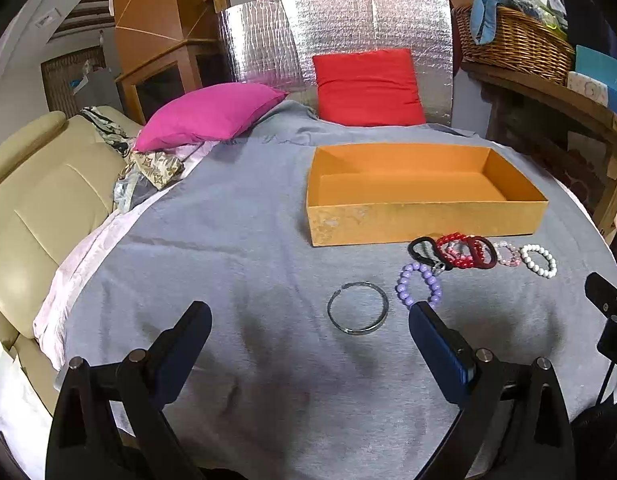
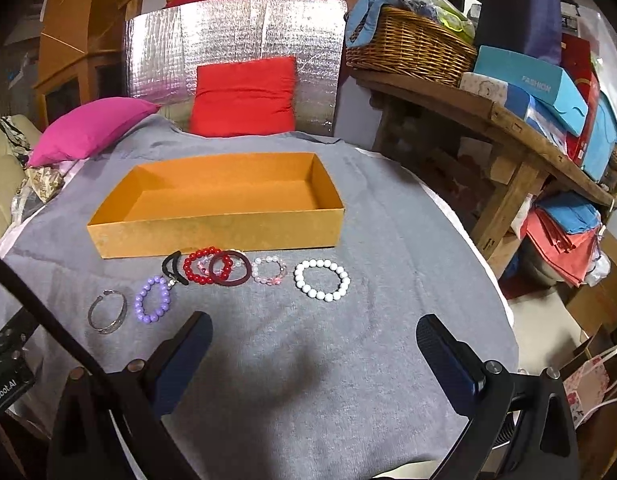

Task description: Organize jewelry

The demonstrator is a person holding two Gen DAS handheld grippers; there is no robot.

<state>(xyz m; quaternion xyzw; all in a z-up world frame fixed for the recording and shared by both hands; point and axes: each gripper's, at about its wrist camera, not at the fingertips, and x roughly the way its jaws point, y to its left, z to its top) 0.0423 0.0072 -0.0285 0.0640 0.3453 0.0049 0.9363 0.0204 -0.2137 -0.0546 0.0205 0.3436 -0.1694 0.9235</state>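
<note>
An empty orange box (image 1: pixel 424 220) (image 2: pixel 212 232) stands on the grey cloth. In front of it lies a row of bracelets: a silver bangle (image 1: pixel 357 307) (image 2: pixel 107 312), a purple bead bracelet (image 1: pixel 418 285) (image 2: pixel 151 299), a black loop (image 1: pixel 426 252) (image 2: pixel 173 267), red bead and dark red rings (image 1: pixel 466 250) (image 2: pixel 216 266), a pink clear bracelet (image 1: pixel 507 254) (image 2: pixel 269 270) and a white bead bracelet (image 1: pixel 539 260) (image 2: pixel 321 280). My left gripper (image 1: pixel 308 320) is open just short of the bangle. My right gripper (image 2: pixel 314 330) is open, near the white bracelet, holding nothing.
A pink cushion (image 1: pixel 206 114) and a red cushion (image 1: pixel 368 88) lie behind the box against a silver foil panel (image 1: pixel 336 28). A beige sofa (image 1: pixel 40 184) is at the left. At the right, a wooden shelf (image 2: pixel 508 120) carries a wicker basket (image 2: pixel 408 48) and boxes.
</note>
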